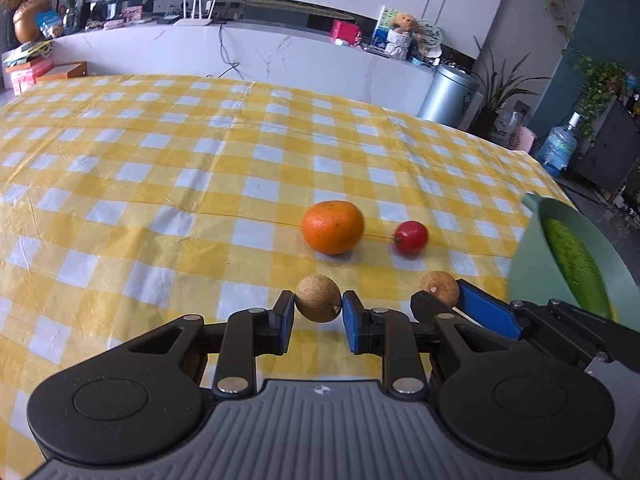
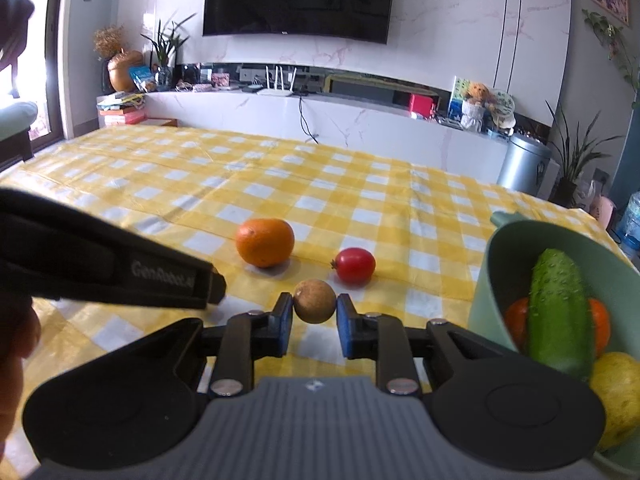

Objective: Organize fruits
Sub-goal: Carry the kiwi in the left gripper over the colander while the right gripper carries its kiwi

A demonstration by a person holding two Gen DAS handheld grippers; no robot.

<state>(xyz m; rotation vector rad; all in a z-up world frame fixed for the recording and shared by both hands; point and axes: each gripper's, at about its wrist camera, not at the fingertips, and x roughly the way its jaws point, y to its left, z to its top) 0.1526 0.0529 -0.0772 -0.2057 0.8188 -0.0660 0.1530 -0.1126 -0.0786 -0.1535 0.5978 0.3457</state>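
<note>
My left gripper (image 1: 318, 306) is shut on a small brown round fruit (image 1: 318, 299) just above the yellow checked tablecloth (image 1: 160, 168). My right gripper (image 2: 315, 308) is shut on a second brown round fruit (image 2: 315, 301); in the left wrist view it shows to the right (image 1: 439, 294) with that fruit (image 1: 440, 287). An orange (image 1: 333, 227) (image 2: 265, 242) and a small red tomato (image 1: 411, 238) (image 2: 355, 265) lie on the cloth ahead of both grippers. A green bowl (image 2: 486, 288) at the right holds a cucumber (image 2: 558, 308), orange fruit and a yellow fruit (image 2: 618, 392).
The green bowl's rim (image 1: 528, 248) sits close to the right of the right gripper. The left gripper's body (image 2: 120, 272) crosses the right wrist view's left side. Beyond the table's far edge stand a marble TV console, a metal bin (image 1: 448, 94) and plants.
</note>
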